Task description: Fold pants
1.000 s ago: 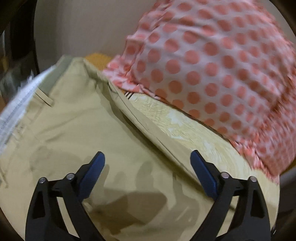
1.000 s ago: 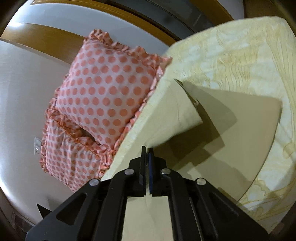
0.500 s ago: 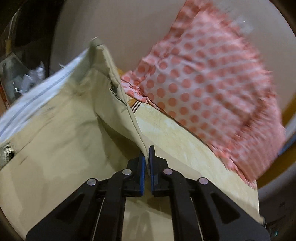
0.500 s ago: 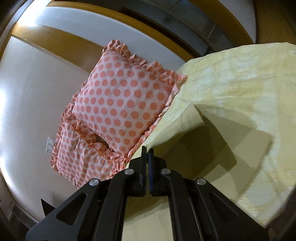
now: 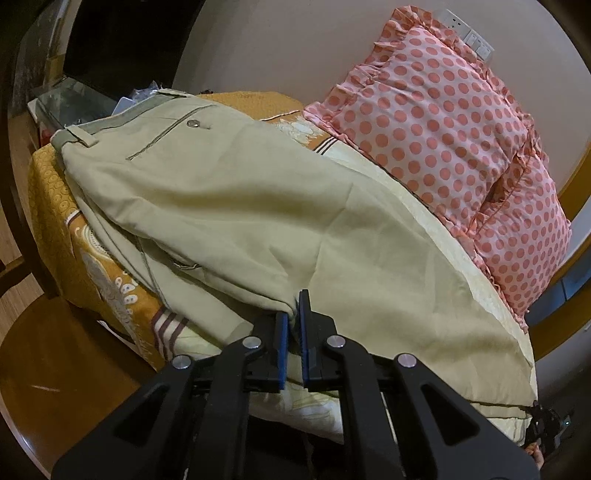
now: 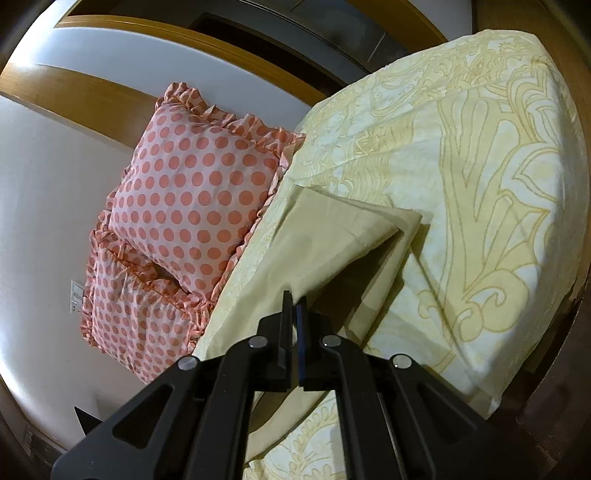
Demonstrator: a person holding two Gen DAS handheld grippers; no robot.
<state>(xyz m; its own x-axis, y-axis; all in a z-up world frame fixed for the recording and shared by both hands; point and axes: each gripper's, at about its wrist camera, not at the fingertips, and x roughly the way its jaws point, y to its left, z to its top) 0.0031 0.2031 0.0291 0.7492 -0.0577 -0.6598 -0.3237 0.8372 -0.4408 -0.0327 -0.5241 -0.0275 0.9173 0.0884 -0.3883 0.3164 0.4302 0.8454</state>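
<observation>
The pair of pale khaki cotton pants (image 5: 258, 206) lies stretched across the bed, folded lengthwise with one leg over the other. The left black two-finger gripper with blue pads (image 5: 293, 332) is clenched on the folded edge of the cloth about midway along, a small bunch of fabric pinched between its pads. The right black two-finger gripper (image 6: 293, 321) is likewise clamped tight on the cloth near the leg ends, the fabric rising into its closed tips.

The pants are thin, smooth weave, softly creased, with a darker olive waistband and belt loops (image 5: 79, 136), a welt back pocket and one small metal button (image 5: 192, 123). Under them is a yellow and cream bedsheet with large leaf-and-scroll print (image 6: 480, 184), which turns to an orange, ring-patterned border (image 5: 55, 206) at the bed's corner. Just beside the pants stand two pink frilled pillows with coral polka dots (image 6: 192, 192), one stacked on the other against a pale wall.

The left view shows the waistband end, the pocket and the sheet's orange border hanging over the corner, plus wood flooring (image 5: 55, 369) and a white switch plate (image 5: 469, 29) behind the pillows. The right view shows what the left cannot: the two squared hem ends (image 6: 362, 229) lying nearly aligned on the sheet, the upper leg lifted slightly off the lower, and a curved wooden headboard rail (image 6: 184, 37).
</observation>
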